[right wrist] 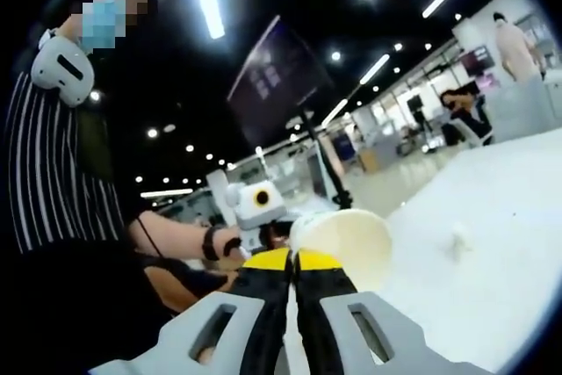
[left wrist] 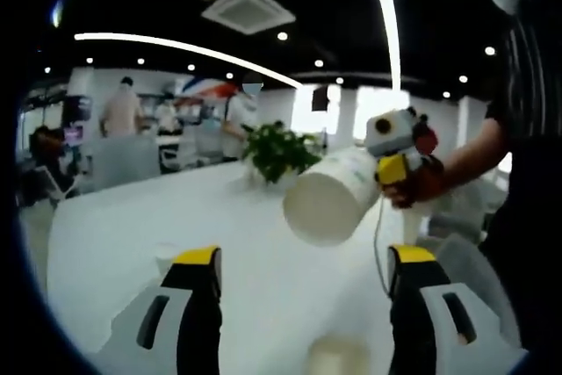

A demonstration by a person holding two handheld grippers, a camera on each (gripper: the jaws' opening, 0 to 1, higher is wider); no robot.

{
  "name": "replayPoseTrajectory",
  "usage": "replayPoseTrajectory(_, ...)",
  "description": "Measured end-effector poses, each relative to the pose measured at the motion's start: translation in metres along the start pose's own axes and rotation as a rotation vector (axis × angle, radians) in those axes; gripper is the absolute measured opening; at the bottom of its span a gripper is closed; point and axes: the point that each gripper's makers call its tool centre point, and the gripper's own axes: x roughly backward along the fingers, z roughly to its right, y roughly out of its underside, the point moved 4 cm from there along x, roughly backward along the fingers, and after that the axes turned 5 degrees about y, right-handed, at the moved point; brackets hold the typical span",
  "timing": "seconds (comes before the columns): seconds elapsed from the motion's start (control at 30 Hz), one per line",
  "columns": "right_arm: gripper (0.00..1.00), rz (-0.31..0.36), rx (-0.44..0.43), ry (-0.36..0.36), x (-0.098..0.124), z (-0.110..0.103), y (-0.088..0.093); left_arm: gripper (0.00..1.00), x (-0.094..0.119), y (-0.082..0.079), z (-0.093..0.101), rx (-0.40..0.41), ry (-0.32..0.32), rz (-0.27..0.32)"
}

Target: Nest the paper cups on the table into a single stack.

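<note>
Right gripper carries one paper cup in the air above the white table; left gripper's jaws stand apart, grasping nothing.

White table (left wrist: 132, 217) runs long across the left gripper view, a green plant (left wrist: 279, 151) standing on it at the far end. Paper cup (left wrist: 334, 195), white, lies tipped on its side clear of the table surface, base toward the left gripper's camera; in the right gripper view its open mouth (right wrist: 342, 243) faces away, just beyond the jaw tips. Right gripper (right wrist: 293, 263): yellow-tipped jaws pressed nearly together, pinching the cup's wall at the rim. Left gripper (left wrist: 303, 261): jaws wide, bare table between them. A pale, blurred round object (left wrist: 338, 357) sits low between those jaws; cannot tell what.
</note>
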Motion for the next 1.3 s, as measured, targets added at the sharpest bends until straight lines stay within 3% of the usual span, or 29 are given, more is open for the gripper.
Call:
replayPoseTrajectory(0.4,0.0,-0.021,-0.002,0.012,0.0,0.002,0.001,0.98,0.017,0.006,-0.011,0.006,-0.093,0.027)
replayPoseTrajectory(0.73,0.0,-0.059,0.02,0.025,-0.007,0.005,0.0,0.98,0.034,0.01,-0.018,-0.064,-0.157,0.027)
replayPoseTrajectory(0.83,0.0,-0.139,0.078,0.06,-0.009,0.009,0.004,0.98,0.04,0.009,-0.02,-0.06,-0.168,0.035)
replayPoseTrajectory(1.3,0.0,-0.318,0.267,0.015,-0.03,-0.008,0.001,0.98,0.065,0.022,-0.035,-0.106,-0.262,0.024)
